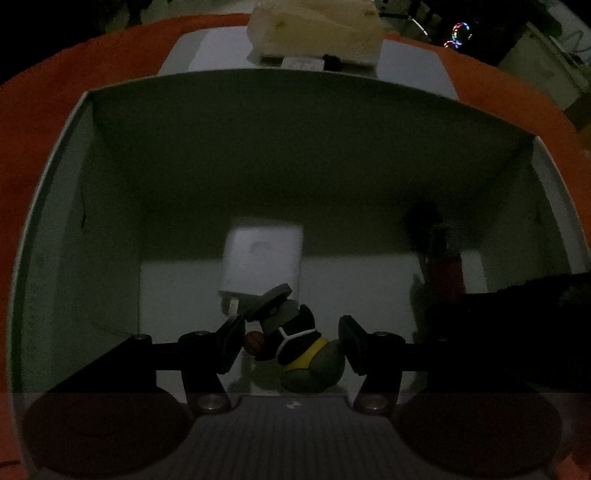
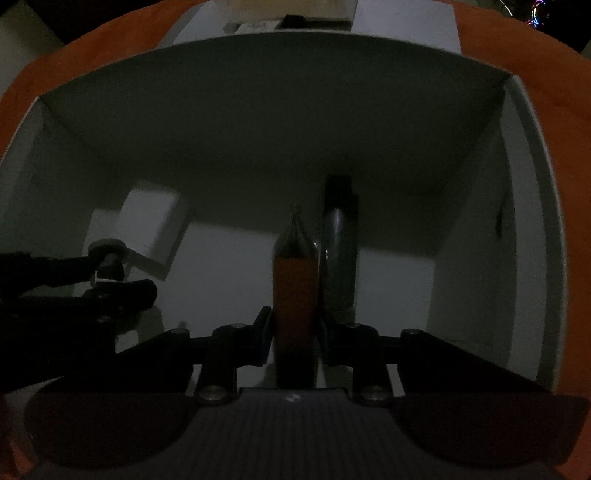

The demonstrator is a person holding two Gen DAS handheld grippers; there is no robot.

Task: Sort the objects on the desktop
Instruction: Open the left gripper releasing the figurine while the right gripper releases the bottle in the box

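Dim light in both views. Orange table (image 1: 48,122) is carrying a large white open box (image 1: 55,229); both claws are reaching down inside it.

Behind the box's far wall, a pale cream lumpy object (image 1: 314,27) is sitting on a flat white surface; what it is cannot be told.

Inside the box, a white charger block (image 1: 264,254) is lying toward the left part of the floor, its end with a small prong facing the left wrist camera.

A dark grey cylinder with a black top (image 2: 338,236) is standing upright near the far wall, just behind and to the right of an orange-filled bottle (image 2: 295,284).

Right claw (image 2: 294,338) is clamping that bottle, one finger pressing on each side of its lower body; the bottle is standing upright with its narrow neck pointing up, its base hidden in shadow.

Left claw (image 1: 291,341) is standing spread around a small toy figure (image 1: 295,343). The figure is wearing a flat grey cap, dark clothing with a white collar line and yellow trim, and is carrying a tiny orange basketball. It is leaning to the left, the ball side lying against the left finger, with a gap showing at the right finger. Its rounded green base is lying on the box floor, just in front of the charger block.
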